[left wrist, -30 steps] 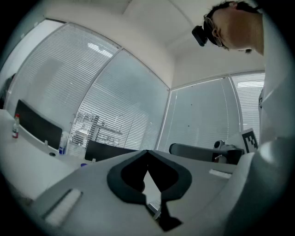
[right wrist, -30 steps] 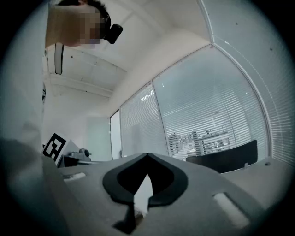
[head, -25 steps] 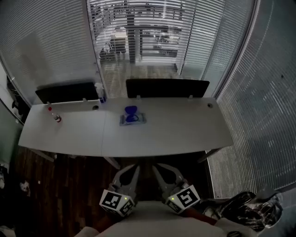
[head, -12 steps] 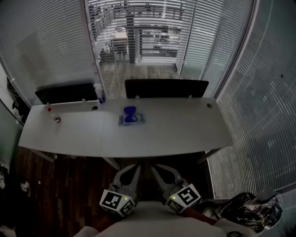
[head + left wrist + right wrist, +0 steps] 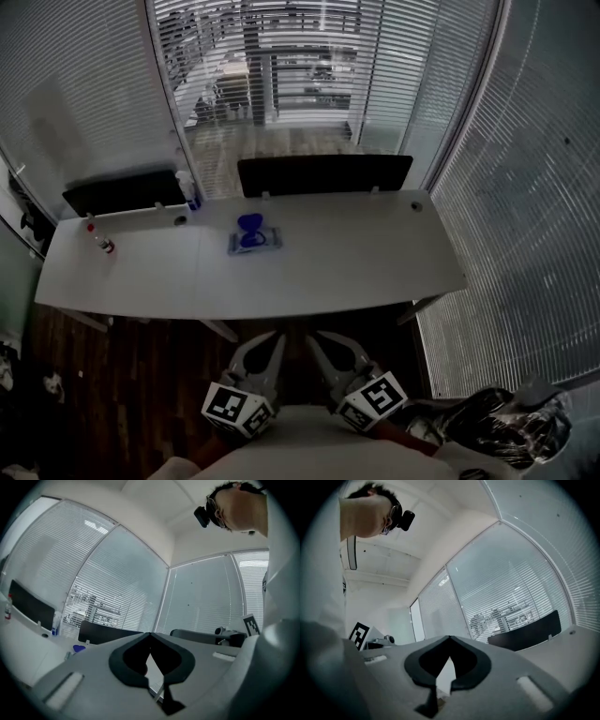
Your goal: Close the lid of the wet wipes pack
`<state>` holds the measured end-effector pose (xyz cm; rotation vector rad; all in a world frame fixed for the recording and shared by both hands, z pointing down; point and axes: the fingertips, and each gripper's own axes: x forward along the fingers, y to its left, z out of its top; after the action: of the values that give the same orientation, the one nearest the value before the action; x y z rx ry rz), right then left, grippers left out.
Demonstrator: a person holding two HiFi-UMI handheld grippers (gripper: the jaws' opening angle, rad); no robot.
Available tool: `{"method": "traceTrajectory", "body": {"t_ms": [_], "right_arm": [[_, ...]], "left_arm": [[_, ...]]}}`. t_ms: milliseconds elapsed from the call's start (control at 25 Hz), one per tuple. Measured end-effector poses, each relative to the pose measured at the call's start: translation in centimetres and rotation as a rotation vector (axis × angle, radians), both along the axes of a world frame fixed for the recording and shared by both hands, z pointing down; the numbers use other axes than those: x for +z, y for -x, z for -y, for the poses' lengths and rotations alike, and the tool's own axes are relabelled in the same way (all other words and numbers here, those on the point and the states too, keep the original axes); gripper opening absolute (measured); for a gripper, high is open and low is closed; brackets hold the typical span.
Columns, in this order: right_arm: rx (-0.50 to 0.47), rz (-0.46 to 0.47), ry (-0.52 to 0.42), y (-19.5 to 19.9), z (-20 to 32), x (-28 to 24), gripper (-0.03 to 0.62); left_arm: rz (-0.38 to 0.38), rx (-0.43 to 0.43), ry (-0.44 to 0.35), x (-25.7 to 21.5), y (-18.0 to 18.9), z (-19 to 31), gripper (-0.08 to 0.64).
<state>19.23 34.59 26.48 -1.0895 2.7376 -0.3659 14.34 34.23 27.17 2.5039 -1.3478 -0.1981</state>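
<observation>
Resting near the far edge of the surface, left of centre: wet wipes pack, blue lid raised. Short of near edge: left hand-held gripper, right hand-held gripper, both clenched, empty.

A flat, pale, rectangular soft-plastic wet wipes pack lies on the white desk. It is well apart from the left claw and the right claw, out beyond their tips and nearer the left claw's line. Its rounded blue plastic lid stands open, raised at the pack's far edge.
</observation>
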Motion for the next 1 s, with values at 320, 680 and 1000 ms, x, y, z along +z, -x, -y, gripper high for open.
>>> {"method": "traceTrajectory", "body": {"t_ms": [320, 680, 1000], "right_arm": [[0.020, 0.010, -0.001, -2.9, 0.2, 0.6, 0.000], [0.040, 0.019, 0.015, -4.5, 2.0, 1.8, 0.000], [0.044, -0.004, 0.018, -2.2, 6.9, 3.1, 0.000]], "left_arm": [[0.002, 0.029, 0.006, 1.8, -3.3, 0.5, 0.003], [-0.002, -0.005, 0.025, 2.4, -4.0, 2.5, 0.003], [-0.015, -0.014, 0.018, 3.6, -1.5, 7.1, 0.003]]}}
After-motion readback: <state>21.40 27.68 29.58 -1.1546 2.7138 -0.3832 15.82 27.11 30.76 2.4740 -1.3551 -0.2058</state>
